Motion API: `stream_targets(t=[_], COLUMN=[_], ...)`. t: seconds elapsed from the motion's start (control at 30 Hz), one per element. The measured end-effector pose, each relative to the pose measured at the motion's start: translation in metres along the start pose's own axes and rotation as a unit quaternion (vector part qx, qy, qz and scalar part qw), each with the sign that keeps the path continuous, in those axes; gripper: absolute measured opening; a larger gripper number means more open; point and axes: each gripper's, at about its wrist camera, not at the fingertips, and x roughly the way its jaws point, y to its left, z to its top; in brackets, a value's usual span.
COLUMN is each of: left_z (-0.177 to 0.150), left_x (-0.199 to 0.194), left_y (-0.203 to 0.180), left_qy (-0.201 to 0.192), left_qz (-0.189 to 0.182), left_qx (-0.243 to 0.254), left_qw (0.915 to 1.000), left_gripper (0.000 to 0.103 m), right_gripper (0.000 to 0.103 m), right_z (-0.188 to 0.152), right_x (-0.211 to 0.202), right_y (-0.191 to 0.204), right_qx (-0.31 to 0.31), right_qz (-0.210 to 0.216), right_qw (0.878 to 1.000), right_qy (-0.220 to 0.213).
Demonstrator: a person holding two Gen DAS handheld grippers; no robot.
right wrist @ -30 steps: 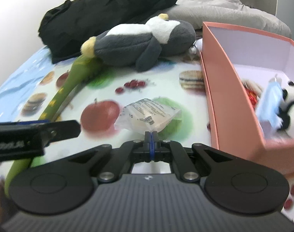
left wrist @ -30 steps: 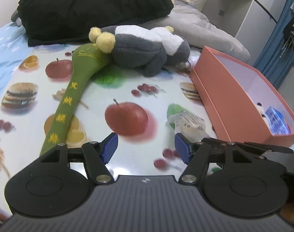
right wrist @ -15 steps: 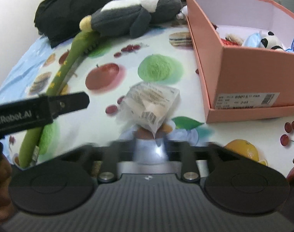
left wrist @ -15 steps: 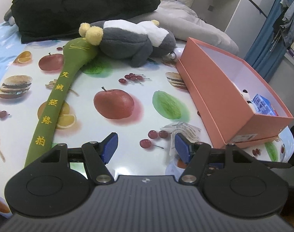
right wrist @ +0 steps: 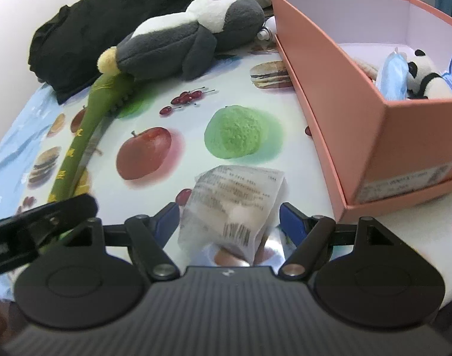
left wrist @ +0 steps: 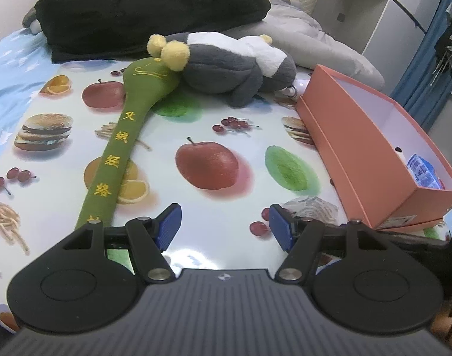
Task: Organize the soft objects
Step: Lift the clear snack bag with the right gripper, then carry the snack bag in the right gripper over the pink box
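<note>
My right gripper (right wrist: pixel 229 222) has its jaws opening around the packet (right wrist: pixel 238 210), a crinkled clear wrapper with white contents and a barcode, pads off it. It lies near the mat's (right wrist: pixel 172 160) front edge, beside the box (right wrist: pixel 356 124), barcode end toward me. My left gripper (left wrist: pixel 224 227) gapes, nothing between.

Black left claw (left wrist: pixel 224 224), blue pads, silver pivot screws, ribbed grey housing, matching right claw (right wrist: pixel 229 221)
</note>
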Motion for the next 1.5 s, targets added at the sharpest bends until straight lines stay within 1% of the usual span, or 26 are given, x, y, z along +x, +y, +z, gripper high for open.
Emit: stream_targets(t=[0.17, 0.2, 0.23, 0.33, 0.4, 0.5, 0.67, 1.03, 1.33, 1.5], left_z=[0.001, 0.001, 0.002, 0.003, 0.005, 0.008, 0.014, 0.022, 0.025, 0.024], left_x=[0.004, 0.004, 0.004, 0.003, -0.001, -0.006, -0.022, -0.069, -0.099, -0.106], left_y=[0.004, 0.004, 0.003, 0.003, 0.003, 0.000, -0.008, -0.034, -0.069, -0.097], left_qy=[0.002, 0.003, 0.002, 0.002, 0.001, -0.004, -0.017, -0.049, -0.065, -0.063], left_qz=[0.005, 0.006, 0.007, 0.012, 0.014, 0.016, 0.018, 0.009, -0.015, -0.040], left_qx=[-0.001, -0.001, 0.000, -0.002, -0.004, -0.005, 0.002, 0.015, 0.034, 0.050], left_qw=[1.0000, 1.0000, 1.0000, 0.9999, 0.9999, 0.9999, 0.9997, 0.9986, 0.9971, 0.9959], left_gripper=[0.070, 0.070, 0.070, 0.070, 0.070, 0.070, 0.070, 0.071, 0.072, 0.072], right_gripper=[0.074, 0.069, 0.067, 0.054, 0.051, 0.048, 0.047, 0.048, 0.048, 0.048], right_z=[-0.002, -0.002, -0.003, -0.003, -0.002, -0.002, 0.003, 0.013, 0.016, 0.015], right_x=[0.009, 0.009, 0.009, 0.007, 0.005, -0.002, -0.024, -0.096, -0.154, -0.181], right_y=[-0.001, -0.001, -0.001, -0.001, -0.001, 0.000, 0.000, -0.006, -0.026, -0.043], right_qx=[-0.014, -0.016, -0.022, -0.030, -0.037, -0.047, -0.050, -0.056, -0.047, -0.041], right_qz=[0.005, 0.005, 0.003, 0.010, 0.013, 0.018, 0.024, 0.035, 0.028, 0.015], right_qw=[1.000, 1.000, 1.000, 1.000, 0.999, 0.999, 0.998, 0.995, 0.993, 0.992], right_qy=[0.007, 0.007, 0.005, 0.003, 0.002, -0.004, -0.023, -0.069, -0.103, -0.120])
